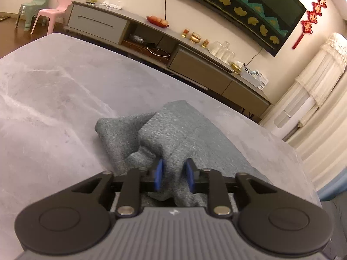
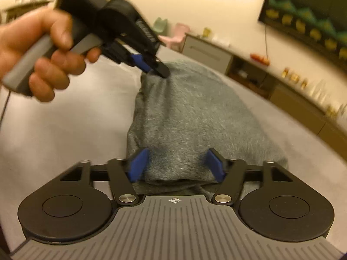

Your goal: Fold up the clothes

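one grey garment (image 2: 190, 117), two grippers, left gripper (image 1: 173, 176) pinching it

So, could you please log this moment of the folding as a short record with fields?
garment: grey knit garment, bunched, partly folded
surface: grey table
left gripper: jaws narrow, a ridge of the cloth pinched between the blue pads
right gripper: jaws wide, straddling the near edge, pads not pressing
hand: holds the left gripper's handle
background: pink chair, long sideboard
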Demonstrator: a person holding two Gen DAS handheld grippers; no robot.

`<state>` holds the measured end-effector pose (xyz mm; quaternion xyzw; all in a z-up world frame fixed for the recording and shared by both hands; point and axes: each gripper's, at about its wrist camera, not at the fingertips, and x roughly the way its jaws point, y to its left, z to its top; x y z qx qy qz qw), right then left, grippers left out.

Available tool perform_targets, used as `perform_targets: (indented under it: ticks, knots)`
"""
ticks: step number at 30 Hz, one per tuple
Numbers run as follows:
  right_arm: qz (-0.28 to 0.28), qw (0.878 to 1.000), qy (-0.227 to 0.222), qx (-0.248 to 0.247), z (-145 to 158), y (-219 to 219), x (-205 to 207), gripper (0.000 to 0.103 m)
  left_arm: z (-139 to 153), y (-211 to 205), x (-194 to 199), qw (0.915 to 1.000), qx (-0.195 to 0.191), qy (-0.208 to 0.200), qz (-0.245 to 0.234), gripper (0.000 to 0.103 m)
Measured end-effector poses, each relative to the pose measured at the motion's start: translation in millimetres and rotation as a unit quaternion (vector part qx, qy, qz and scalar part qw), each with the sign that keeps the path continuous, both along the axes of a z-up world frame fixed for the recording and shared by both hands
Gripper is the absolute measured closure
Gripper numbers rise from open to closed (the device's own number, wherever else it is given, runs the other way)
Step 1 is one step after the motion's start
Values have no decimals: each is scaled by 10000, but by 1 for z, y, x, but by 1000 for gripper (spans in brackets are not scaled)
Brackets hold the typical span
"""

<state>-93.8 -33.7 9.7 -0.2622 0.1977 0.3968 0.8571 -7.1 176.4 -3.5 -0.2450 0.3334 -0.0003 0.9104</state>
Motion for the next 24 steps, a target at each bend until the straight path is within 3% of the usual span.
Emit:
perform_targets:
  ticks: [2, 3, 4, 9, 12, 16, 18, 21, 24]
  knots:
    - [180, 9992, -245, -244, -9, 9, -10, 27, 1, -1, -2, 10000, 31, 12, -1, 75]
    - [125, 9979, -346, -537, -15, 15, -6, 43, 1, -3, -3, 10000, 61, -6, -4, 75]
    - [70, 9955, -447, -829, -21, 21, -2, 51, 3, -4, -2, 10000, 50, -46, -12, 73]
    - [-495, 9908, -232, -1238, -10, 8, 33, 58, 4, -2, -1, 9998, -41, -193, 55, 58]
    - [-703, 9910, -301, -1102, -10, -2, 37, 55, -1, -4, 4, 9998, -188, -88, 50, 58]
    - [-387, 9905, -1154, -647, 2, 8, 7, 57, 5, -11, -1, 9991, -236, 32, 342, 53]
    - [-36, 9895, -1363, -484, 7, 15, -10, 74, 5, -13, -6, 9982, -224, 131, 536, 52]
    - [100, 9954, -777, -559, -7, 33, -1, 89, -6, -15, -1, 9977, -279, 354, 497, 50]
    - [-352, 9981, -62, -507, -24, 38, 30, 90, -17, -17, 16, 9982, -212, 357, 441, 47]
